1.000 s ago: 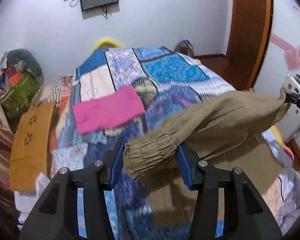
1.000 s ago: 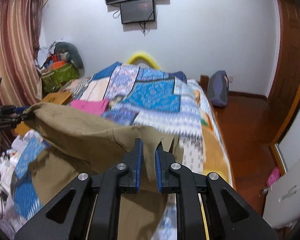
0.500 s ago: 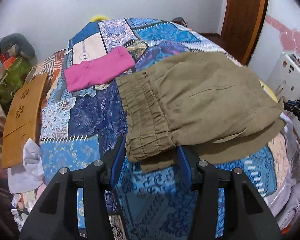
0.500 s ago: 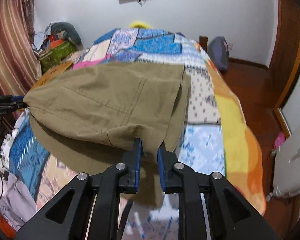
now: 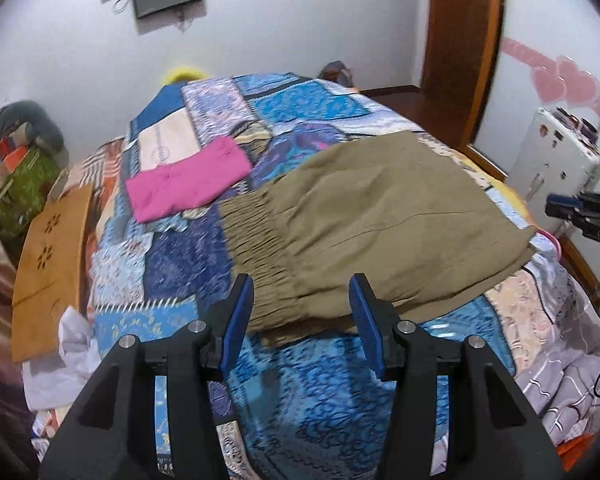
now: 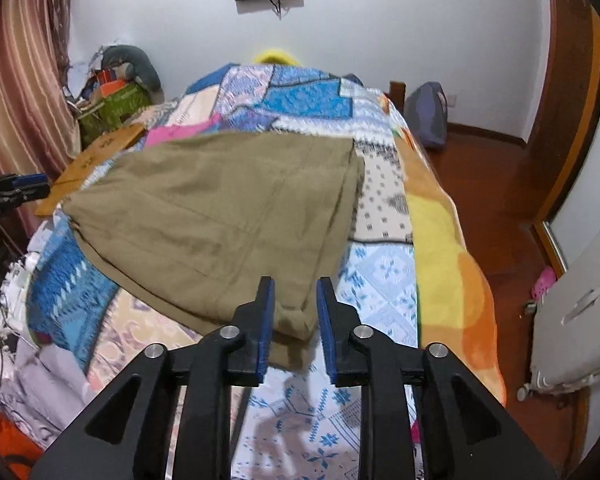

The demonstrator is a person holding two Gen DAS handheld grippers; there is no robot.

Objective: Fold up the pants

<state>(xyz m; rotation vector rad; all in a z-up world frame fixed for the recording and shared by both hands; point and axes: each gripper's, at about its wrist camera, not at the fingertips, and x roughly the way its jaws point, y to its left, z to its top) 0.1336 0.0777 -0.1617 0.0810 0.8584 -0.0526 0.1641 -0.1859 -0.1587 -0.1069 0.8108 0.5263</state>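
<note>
The olive pants (image 5: 380, 220) lie folded flat on the patchwork bed (image 5: 300, 392). Their gathered elastic band is at the left, and its near corner sits between the fingers of my left gripper (image 5: 300, 300), which is shut on it. In the right wrist view the pants (image 6: 220, 216) spread across the bed's near half. My right gripper (image 6: 296, 304) has its jaws opening. The pants' near corner lies loose between them, with a gap to the pads. Each gripper also shows at the edge of the other's view: the right gripper (image 5: 572, 208) and the left gripper (image 6: 16, 188).
A folded pink garment (image 5: 188, 186) lies on the bed behind the pants. A wooden board (image 5: 48, 264) leans at the bed's left side, with a green bag (image 5: 20, 188) beyond it. A white cabinet (image 5: 556, 164) stands on the right, and a backpack (image 6: 426, 116) on the floor.
The pants hung in the air between both grippers; now they lie folded on the bed. The right jaws, shut on the corner before, have parted from it. Both grippers moved down.
</note>
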